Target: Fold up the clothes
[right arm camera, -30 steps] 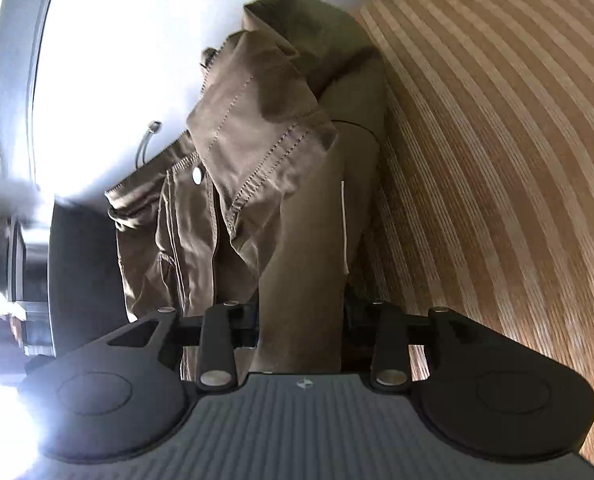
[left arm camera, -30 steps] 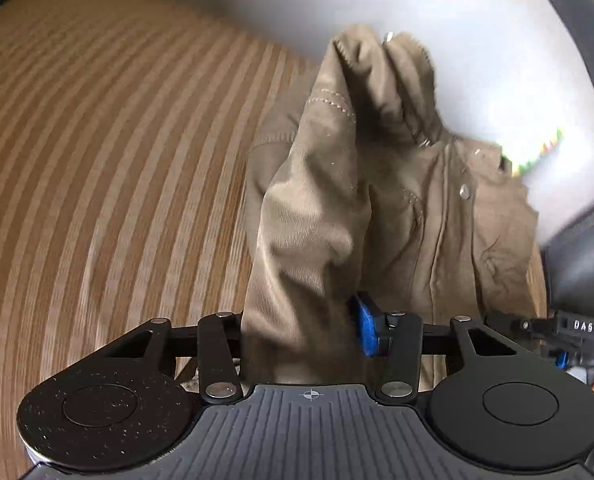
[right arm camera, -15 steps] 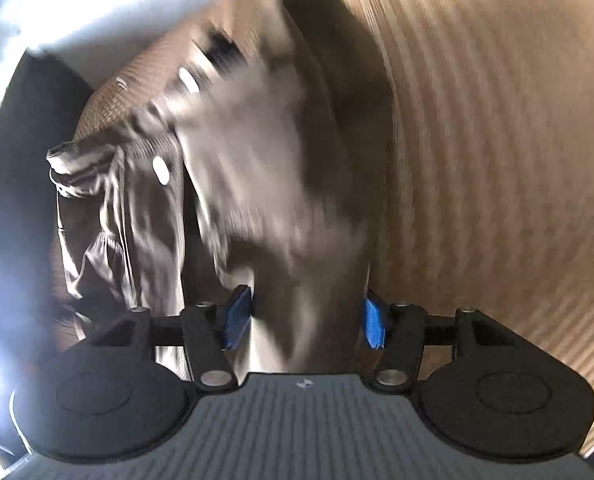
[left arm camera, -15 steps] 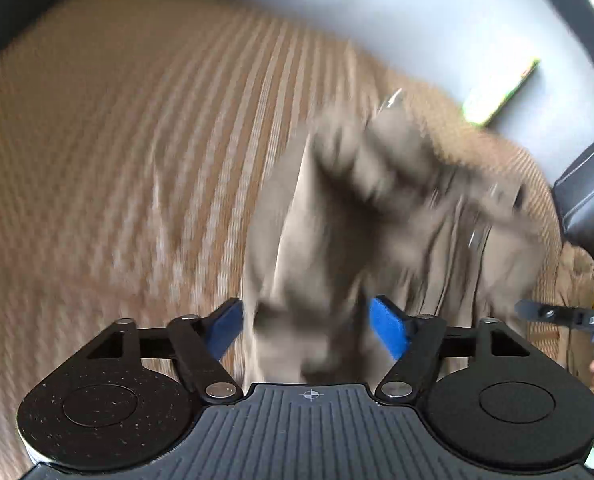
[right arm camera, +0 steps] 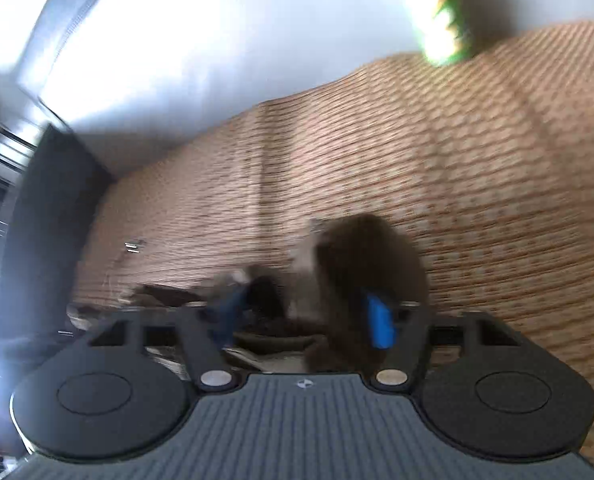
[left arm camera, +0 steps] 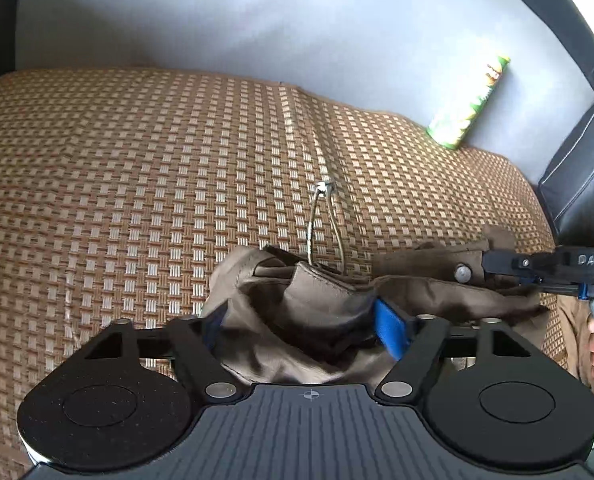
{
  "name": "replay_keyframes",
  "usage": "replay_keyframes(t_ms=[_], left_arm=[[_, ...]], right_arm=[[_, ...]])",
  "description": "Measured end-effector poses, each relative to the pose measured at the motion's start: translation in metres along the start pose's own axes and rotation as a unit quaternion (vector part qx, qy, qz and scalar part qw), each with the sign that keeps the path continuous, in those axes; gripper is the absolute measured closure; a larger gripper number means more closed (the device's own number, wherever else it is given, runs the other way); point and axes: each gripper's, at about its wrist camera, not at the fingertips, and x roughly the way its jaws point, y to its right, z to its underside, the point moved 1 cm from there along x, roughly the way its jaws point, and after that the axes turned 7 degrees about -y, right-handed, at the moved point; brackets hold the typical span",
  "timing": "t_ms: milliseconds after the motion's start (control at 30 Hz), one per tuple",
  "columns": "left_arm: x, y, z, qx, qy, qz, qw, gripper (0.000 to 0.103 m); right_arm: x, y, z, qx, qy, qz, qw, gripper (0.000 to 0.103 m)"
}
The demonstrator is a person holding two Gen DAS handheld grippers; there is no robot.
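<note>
A khaki-brown garment [left arm camera: 321, 312] lies crumpled on the woven mat [left arm camera: 137, 168], with a drawstring loop [left arm camera: 325, 220] stretched out beyond it. My left gripper [left arm camera: 305, 320] is open, its blue pads either side of loose cloth. The right gripper shows at the right of the left wrist view [left arm camera: 537, 268], over the garment's far end. In the blurred right wrist view the garment [right arm camera: 361, 264] bunches between the open fingers of my right gripper [right arm camera: 305, 316].
A green snack tube [left arm camera: 469, 104] leans against the pale wall at the mat's far right edge. A dark leather cushion [left arm camera: 581, 168] stands to the right. The mat stretches wide to the left.
Both grippers opened and let go of the garment. It dropped from hanging upright to a heap on the mat. Both cameras swung down toward the mat.
</note>
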Motion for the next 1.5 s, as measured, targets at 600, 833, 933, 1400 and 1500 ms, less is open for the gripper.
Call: replay_keyframes(t_ms=[600, 833, 933, 1400, 1500], left_arm=[[0.007, -0.011, -0.021, 0.016, -0.014, -0.025, 0.9995, 0.009], [-0.050, -0.024, 0.025, 0.005, 0.017, -0.022, 0.9996, 0.005], [-0.033, -0.033, 0.033, -0.018, -0.003, -0.004, 0.9998, 0.005], [0.037, -0.069, 0.062, -0.113, -0.078, 0.080, 0.9873, 0.000], [0.042, -0.065, 0.061, -0.118, -0.079, 0.104, 0.9844, 0.000]], right_arm=[[0.013, 0.017, -0.024, 0.025, 0.010, 0.048, 0.998, 0.049], [-0.065, -0.004, 0.044, -0.042, 0.049, 0.051, 0.997, 0.019], [-0.064, 0.013, 0.075, 0.001, 0.008, 0.055, 0.998, 0.017], [-0.010, 0.056, 0.121, 0.093, -0.041, 0.016, 0.995, 0.016], [-0.002, 0.052, 0.121, 0.090, -0.041, 0.009, 0.995, 0.010]])
